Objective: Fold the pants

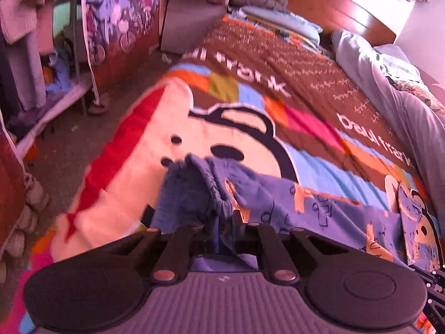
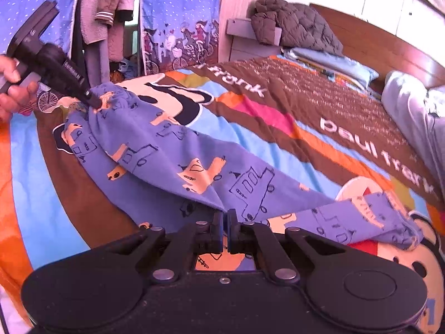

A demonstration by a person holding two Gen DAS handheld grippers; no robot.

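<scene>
Small blue pants [image 2: 178, 153] with a truck print lie stretched across the colourful bedspread [image 2: 278, 117]. My left gripper [image 1: 224, 220] is shut on the gathered elastic waistband [image 1: 219, 203] and holds it lifted; it also shows in the right wrist view [image 2: 93, 101] at the far left. My right gripper [image 2: 225, 217] is shut on a fold of the pants near the crotch. One leg end [image 2: 389, 222] lies bunched on the bed to the right. The pants also show in the left wrist view [image 1: 306, 208].
A grey garment [image 2: 411, 111] lies along the bed's right side. A dark quilted jacket [image 2: 294, 25] sits on the nightstand by the wooden headboard [image 2: 389, 47]. Clothes on a rack [image 2: 105, 14] and a printed curtain [image 2: 180, 22] stand beyond the bed's left edge.
</scene>
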